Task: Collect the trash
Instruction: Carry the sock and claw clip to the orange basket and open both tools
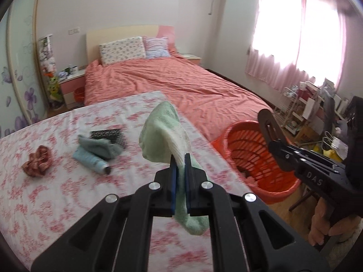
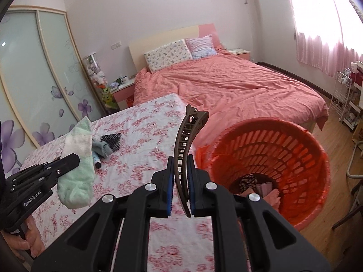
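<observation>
My left gripper (image 1: pixel 180 158) is shut on a pale green sock (image 1: pixel 162 131) and holds it above the floral-cloth table (image 1: pixel 68 192); the sock also shows in the right wrist view (image 2: pixel 77 165). My right gripper (image 2: pixel 180 158) is shut on a brown hair clip (image 2: pixel 186 145), held upright near the table's right edge, beside the orange basket (image 2: pixel 272 136). The basket (image 1: pixel 261 154) stands on the floor right of the table and holds some cloth items. A red scrunchie (image 1: pixel 36 162), a blue tube (image 1: pixel 90 161), a grey-blue cloth (image 1: pixel 99 147) and a black mesh item (image 1: pixel 111 134) lie on the table.
A bed with a pink cover (image 1: pixel 170 79) stands behind the table. A nightstand (image 1: pixel 70 83) and a wardrobe with glass doors (image 2: pixel 34 79) are at the left. A white wire rack (image 2: pixel 344 95) and cluttered shelves (image 1: pixel 306 108) stand by the curtained window at the right.
</observation>
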A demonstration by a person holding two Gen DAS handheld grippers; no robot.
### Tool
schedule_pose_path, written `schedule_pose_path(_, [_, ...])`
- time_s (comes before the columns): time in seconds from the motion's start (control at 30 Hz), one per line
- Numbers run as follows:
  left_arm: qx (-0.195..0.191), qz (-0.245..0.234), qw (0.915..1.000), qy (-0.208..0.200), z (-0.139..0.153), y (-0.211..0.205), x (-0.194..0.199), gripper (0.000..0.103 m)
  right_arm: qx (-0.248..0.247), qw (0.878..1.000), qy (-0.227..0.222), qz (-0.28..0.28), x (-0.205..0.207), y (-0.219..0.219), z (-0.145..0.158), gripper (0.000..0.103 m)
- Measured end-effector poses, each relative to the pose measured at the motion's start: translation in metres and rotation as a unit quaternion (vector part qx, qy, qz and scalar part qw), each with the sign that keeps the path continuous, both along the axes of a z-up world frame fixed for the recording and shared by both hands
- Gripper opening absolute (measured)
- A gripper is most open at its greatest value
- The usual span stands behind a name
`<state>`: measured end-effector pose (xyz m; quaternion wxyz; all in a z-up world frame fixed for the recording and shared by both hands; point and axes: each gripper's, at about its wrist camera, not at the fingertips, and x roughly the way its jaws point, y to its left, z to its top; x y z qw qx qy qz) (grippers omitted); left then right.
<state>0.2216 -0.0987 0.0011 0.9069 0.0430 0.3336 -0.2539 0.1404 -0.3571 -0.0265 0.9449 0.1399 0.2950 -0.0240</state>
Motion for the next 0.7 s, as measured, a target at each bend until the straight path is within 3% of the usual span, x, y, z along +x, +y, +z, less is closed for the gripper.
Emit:
schedule_pose_path(0.33, [-0.02, -0.096, 0.9952, 0.01, -0.006, -0.104, -0.004, 0.007, 0.016, 0.998, -0.012, -0.065, -0.014, -0.074, -0.006, 0.011])
schedule_pose_path(0.57, [-0.021, -0.127, 0.9913, 0.028, -0.019, -0.161, 0.012, 0.009, 0.026, 0.996, -0.012, -0.088, -0.004, -0.104, -0.015, 0.011])
schedule_pose_path(0.7, [-0.009, -0.114, 0.9929, 0.034, -0.033, -0.175, 0.024, 0.035, 0.028, 0.996, 0.005, -0.088, 0.008, -0.111, -0.027, 0.014])
